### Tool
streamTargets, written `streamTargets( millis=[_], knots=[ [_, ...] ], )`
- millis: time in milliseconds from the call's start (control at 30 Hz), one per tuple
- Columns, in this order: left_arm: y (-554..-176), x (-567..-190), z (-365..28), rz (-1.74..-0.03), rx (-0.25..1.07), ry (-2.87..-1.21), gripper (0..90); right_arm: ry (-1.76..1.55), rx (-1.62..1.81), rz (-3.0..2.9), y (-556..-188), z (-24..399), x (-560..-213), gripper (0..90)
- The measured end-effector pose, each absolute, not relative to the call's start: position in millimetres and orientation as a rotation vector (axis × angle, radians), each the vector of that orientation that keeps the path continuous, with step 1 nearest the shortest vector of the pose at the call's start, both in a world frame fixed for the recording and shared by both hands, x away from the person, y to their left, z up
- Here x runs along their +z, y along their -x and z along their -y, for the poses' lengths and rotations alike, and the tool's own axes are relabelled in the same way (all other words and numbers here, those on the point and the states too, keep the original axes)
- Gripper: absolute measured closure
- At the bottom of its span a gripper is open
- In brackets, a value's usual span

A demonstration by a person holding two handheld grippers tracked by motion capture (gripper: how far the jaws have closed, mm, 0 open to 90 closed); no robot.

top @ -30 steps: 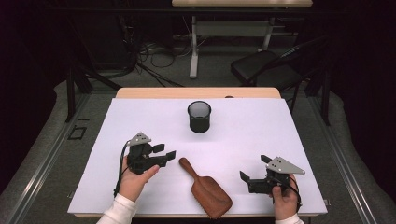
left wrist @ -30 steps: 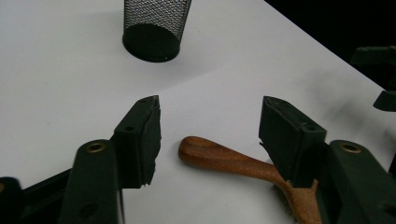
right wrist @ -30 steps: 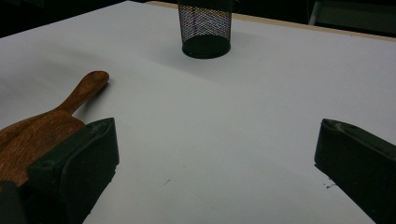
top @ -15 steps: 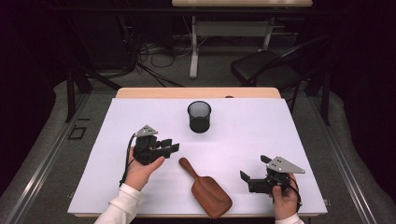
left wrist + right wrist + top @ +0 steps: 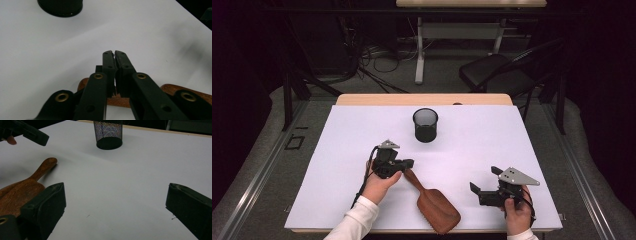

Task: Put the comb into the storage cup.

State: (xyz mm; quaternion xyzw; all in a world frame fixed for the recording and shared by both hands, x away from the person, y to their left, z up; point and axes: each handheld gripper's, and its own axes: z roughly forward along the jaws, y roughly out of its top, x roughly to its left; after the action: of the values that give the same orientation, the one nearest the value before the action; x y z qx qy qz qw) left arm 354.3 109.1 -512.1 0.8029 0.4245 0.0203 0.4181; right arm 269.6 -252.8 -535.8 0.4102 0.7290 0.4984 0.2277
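1. The wooden scoop (image 5: pixel 437 210) lies flat on the white table (image 5: pixel 537 150), near the front edge, between the two hands. Its long axis runs diagonally: the bowl points toward the person and the handle points away and to the left.
2. The left gripper (image 5: pixel 408 163) sits right at the handle's far tip and is much the nearer claw. In the left gripper view the wood (image 5: pixel 120 100) crosses beneath the roots of the jaws, not between them.
3. The left jaws have just been closing and now meet tip to tip, clenched on nothing. The right gripper view shows the handle end lying free.
4. The right gripper (image 5: pixel 484 179) rests well to the right of the scoop, with its jaws spread wide and empty.
5. A mesh pen cup (image 5: pixel 425 125) stands upright farther back, well apart from the scoop.
6. Hard to make out: whether the left claw touches the handle from above. The scoop's bowl is cut off in both gripper views.
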Motion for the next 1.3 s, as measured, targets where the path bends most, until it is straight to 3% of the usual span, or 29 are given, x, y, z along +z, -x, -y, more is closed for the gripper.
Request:
streamTargets(
  millis=[367,1300],
  knots=[
    [-364.4,-530.3,-97.7,-1.116,-0.025,-2.036,90.0,-1.132,1.373,-2.010,-270.1,253.4,-536.0,3.6],
    [-368.5,-546.1,-102.6,-1.157,-0.055,-2.119,90.0,-1.139,1.378,-2.005,-270.6,254.2,-536.7,5.3]
  ],
)
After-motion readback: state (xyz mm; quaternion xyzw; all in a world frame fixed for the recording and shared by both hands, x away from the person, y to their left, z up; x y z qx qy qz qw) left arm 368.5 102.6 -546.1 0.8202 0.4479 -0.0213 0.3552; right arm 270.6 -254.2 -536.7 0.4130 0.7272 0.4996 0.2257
